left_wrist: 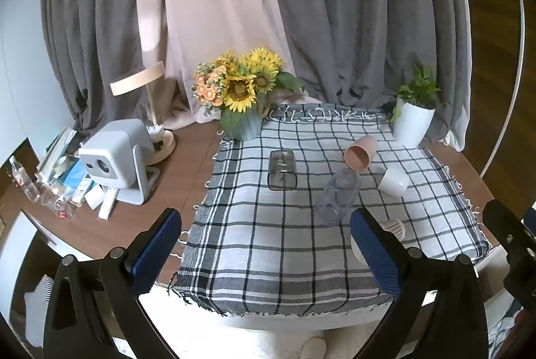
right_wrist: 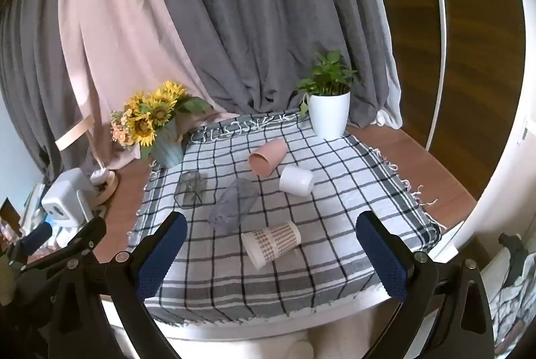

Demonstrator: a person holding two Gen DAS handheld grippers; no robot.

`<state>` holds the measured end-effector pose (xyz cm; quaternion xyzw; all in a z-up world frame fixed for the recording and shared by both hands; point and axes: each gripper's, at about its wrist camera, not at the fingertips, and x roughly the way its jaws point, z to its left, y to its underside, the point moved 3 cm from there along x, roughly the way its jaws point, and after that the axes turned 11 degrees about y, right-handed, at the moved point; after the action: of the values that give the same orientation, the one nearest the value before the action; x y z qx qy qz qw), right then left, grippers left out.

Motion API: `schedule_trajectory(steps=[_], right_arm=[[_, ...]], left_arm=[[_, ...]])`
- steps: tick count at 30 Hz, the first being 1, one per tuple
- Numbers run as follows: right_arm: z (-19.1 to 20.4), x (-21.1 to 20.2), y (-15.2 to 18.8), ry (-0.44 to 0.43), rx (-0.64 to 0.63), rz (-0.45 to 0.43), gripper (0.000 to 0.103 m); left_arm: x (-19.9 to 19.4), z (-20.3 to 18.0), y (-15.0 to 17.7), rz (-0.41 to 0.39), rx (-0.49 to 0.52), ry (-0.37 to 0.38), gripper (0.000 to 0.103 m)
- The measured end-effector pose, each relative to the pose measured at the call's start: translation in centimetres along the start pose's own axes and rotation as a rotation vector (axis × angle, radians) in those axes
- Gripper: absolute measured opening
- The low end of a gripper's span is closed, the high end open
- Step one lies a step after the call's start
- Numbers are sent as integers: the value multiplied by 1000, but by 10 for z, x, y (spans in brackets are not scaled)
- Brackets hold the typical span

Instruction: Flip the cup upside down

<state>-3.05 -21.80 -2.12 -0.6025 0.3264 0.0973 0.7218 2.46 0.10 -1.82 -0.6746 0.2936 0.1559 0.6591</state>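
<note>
Cups are lying on their sides across the checked cloth (right_wrist: 335, 158) covering the table (right_wrist: 418, 151): a patterned cup (right_wrist: 271, 244) nearest me, a frosted grey cup (right_wrist: 232, 205) beyond it, a clear smoky cup (right_wrist: 191, 190) to the left, then a pink cup (right_wrist: 268, 156) and a white cup (right_wrist: 297, 181) farther back. I am holding the left hand-held gripper (left_wrist: 264, 245) spread wide and pinching nothing, and the right hand-held gripper (right_wrist: 269, 250) is likewise gaping, its blue pads (right_wrist: 382, 255) flanking the patterned cup without touching it.
</note>
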Motion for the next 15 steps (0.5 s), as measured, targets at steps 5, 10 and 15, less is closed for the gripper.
schedule_trajectory(steps=[5,10,15], right_arm=[[1,-1,0,0,-2,-2,101],[1,-1,1,-1,-2,-4,101],[5,-4,2,-4,-5,-2,101]], left_arm=[[-1,0,0,-10,17,-13,103],[0,0,0,-6,11,-5,103],[-1,3,1,-5,11,-9,103]])
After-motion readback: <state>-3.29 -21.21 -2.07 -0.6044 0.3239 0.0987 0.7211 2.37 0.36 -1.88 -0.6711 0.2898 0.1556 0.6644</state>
